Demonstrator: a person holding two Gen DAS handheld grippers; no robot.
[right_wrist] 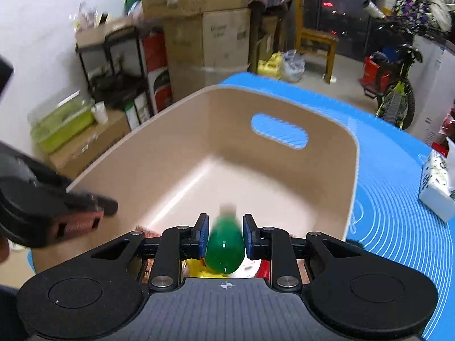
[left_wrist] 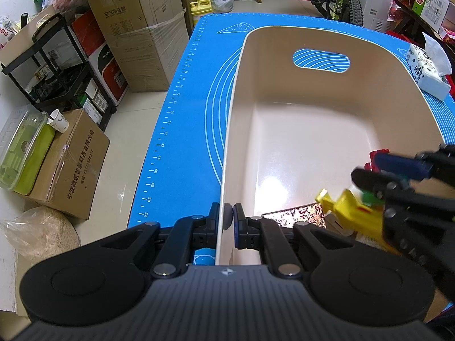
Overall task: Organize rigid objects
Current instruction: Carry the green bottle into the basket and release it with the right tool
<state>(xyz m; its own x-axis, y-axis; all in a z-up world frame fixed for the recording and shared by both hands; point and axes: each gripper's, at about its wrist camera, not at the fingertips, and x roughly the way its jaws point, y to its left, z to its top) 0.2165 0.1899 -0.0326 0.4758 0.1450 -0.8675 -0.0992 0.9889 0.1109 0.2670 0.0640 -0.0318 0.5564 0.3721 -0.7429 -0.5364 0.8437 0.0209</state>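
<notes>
Left tongs (left_wrist: pixel 229 221) clamped on the near left wall of the beige bin (left_wrist: pixel 327 108). Right tongs (right_wrist: pixel 224 238) pinch a green bottle (right_wrist: pixel 224 251), held over the bin's near end. Yellow toy (left_wrist: pixel 352 207) and patterned box (left_wrist: pixel 295 216) lie in the bin's near end. Bin sits on blue mat (left_wrist: pixel 182 119) covering the worktop; tissue pack (left_wrist: pixel 426 71) at far right edge.

The left claw (left_wrist: pixel 226 217) angles steeply downward, its two pads pinched tight on a thin upright wall. The right claw (right_wrist: pixel 224 237) also tilts down, blurred, its blue pads (right_wrist: pixel 202 236) pressing a green object from either side; from the left view it appears at the right edge.
</notes>
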